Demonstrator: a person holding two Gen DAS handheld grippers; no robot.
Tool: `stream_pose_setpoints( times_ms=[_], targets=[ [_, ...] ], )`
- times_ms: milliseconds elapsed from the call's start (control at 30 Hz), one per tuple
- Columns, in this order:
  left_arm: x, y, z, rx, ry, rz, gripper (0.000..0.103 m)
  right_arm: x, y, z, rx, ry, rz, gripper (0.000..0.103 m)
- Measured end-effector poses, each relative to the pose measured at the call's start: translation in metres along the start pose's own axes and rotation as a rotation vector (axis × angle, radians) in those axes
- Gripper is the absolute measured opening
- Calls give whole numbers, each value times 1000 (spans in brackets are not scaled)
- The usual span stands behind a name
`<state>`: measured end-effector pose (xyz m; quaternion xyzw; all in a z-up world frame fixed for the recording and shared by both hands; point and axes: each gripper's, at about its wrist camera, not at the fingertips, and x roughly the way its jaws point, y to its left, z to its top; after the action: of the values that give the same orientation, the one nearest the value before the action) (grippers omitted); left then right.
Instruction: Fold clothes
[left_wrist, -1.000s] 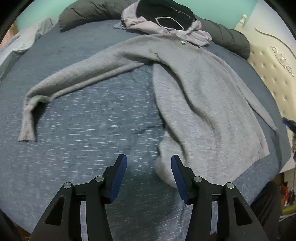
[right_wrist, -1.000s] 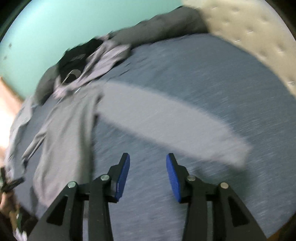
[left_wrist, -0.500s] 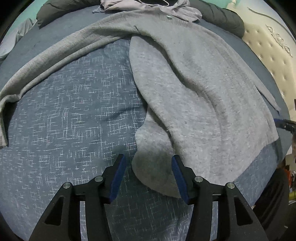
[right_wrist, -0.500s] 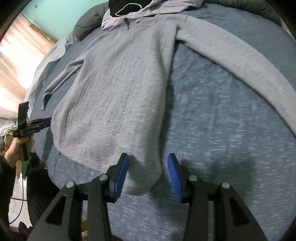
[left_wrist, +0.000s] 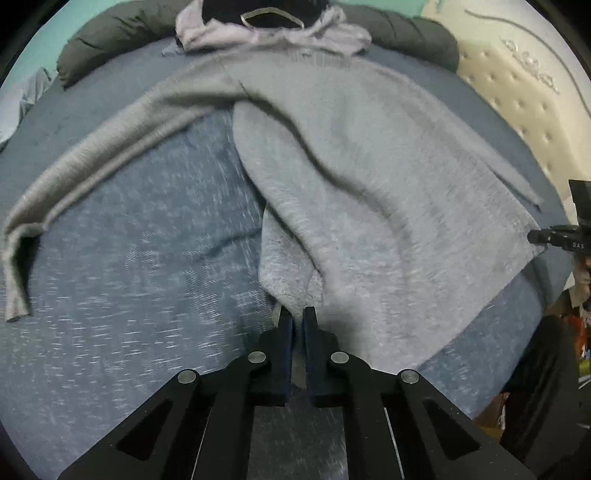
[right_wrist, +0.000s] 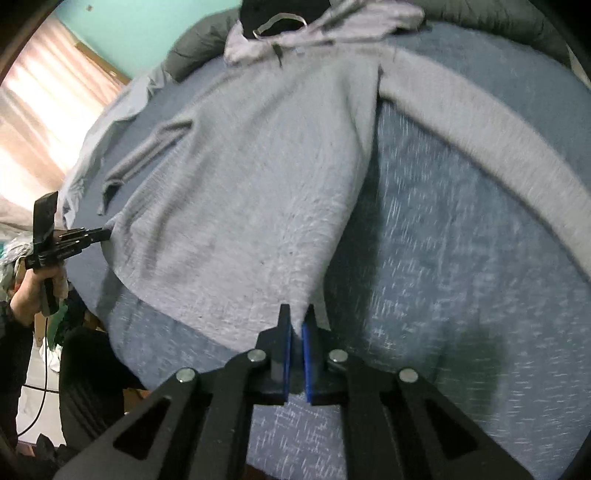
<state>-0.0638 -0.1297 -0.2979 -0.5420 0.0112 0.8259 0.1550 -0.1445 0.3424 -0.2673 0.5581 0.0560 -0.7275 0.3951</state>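
Note:
A grey long-sleeved sweater (left_wrist: 369, 166) lies spread on the blue bedspread (left_wrist: 129, 314), with its collar at the far end. My left gripper (left_wrist: 297, 314) is shut on the hem's near corner, which rises in a fold. One sleeve (left_wrist: 92, 166) trails out to the left. In the right wrist view the same sweater (right_wrist: 240, 184) fills the middle, and my right gripper (right_wrist: 297, 319) is shut on the hem's other corner. The other sleeve (right_wrist: 498, 147) arcs to the right. Each view shows the opposite gripper at the far hem corner.
A lilac hoodie with a black garment (left_wrist: 273, 29) is piled past the collar, against a dark grey duvet roll (left_wrist: 110, 40). A cream tufted headboard (left_wrist: 517, 92) stands at the right. The bed's edge runs just below the hem, with a curtained window (right_wrist: 48, 110) beyond.
Both grippers, open around the hem corners half a second ago, have shut on the fabric. The hem corners now stand lifted slightly off the bedspread.

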Motion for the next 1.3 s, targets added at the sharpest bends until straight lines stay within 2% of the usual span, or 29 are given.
stream_pose_setpoints(
  times_ms=[167, 233, 400, 533, 633, 700, 767, 1067, 1300],
  targets=[
    [-52, 10, -4, 6, -39, 23, 5, -41, -1, 5, -15, -46, -8, 4],
    [-70, 14, -8, -13, -47, -3, 5, -56, -2, 3, -13, -66, -2, 4],
    [-94, 10, -24, -36, -45, -82, 5, -59, 5, -11, -35, -52, -23, 4],
    [-67, 7, -32, -48, 23, -78, 8, -40, 6, -20, -35, -22, -23, 4],
    [-45, 7, -36, -52, 67, -36, 13, -24, 12, -25, -47, 1, -32, 4],
    [-37, 3, -40, -40, 80, -20, 21, -16, 15, -29, -53, 17, -39, 4],
    [-31, -3, -42, -22, 85, -20, 42, -11, 14, -30, -54, 30, -47, 4],
    [0, -29, -47, 60, 102, -20, 46, -6, 6, -33, -16, 41, -62, 5],
    [34, -32, -31, 0, 120, -60, 47, -5, 4, -36, 2, 52, -72, 7]
  ],
)
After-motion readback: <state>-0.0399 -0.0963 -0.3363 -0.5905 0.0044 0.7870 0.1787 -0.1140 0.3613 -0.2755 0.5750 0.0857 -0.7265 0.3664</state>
